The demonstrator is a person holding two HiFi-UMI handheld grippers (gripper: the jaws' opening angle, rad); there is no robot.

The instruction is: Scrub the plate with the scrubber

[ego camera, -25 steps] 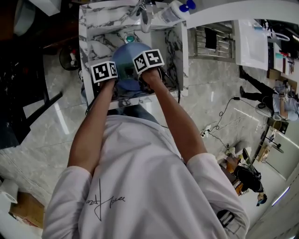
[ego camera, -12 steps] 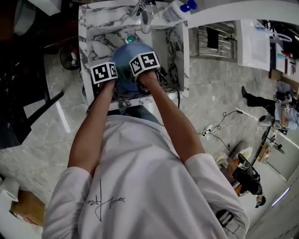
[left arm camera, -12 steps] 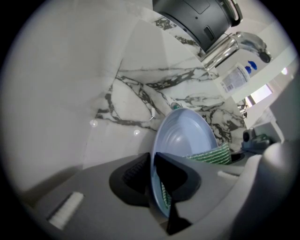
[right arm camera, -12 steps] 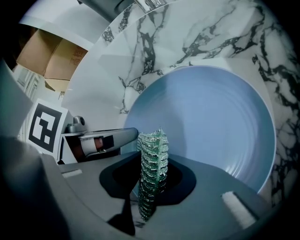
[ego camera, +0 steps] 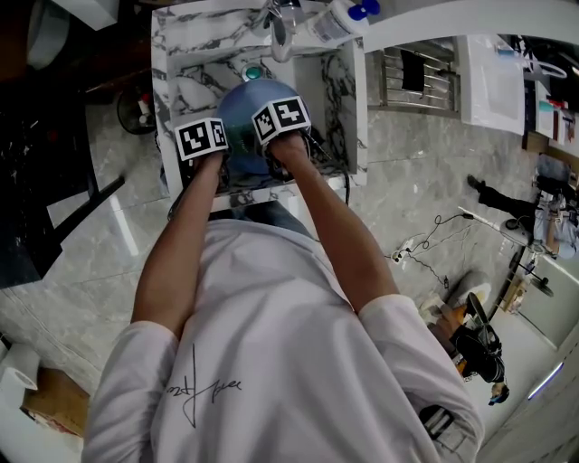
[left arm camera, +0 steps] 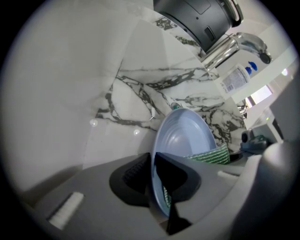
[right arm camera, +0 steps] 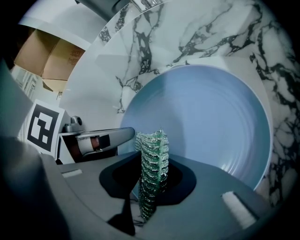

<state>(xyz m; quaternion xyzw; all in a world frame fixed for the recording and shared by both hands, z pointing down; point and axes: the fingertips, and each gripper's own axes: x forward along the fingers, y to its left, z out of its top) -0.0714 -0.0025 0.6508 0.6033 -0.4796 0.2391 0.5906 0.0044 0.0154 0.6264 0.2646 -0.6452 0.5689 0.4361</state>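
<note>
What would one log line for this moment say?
left gripper: shut on plate rim | right gripper: shut on scrubber | scrubber: against plate face | place: marble sink

Veined marble sink (ego camera: 194, 54), bottle (ego camera: 339, 20) beside its faucet (ego camera: 279, 25)

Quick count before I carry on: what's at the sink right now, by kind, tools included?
tools: 2, left tool and right tool
plate: 1, blue
scrubber: 1, green
faucet: 1
bottle: 1
Total: 6
</note>
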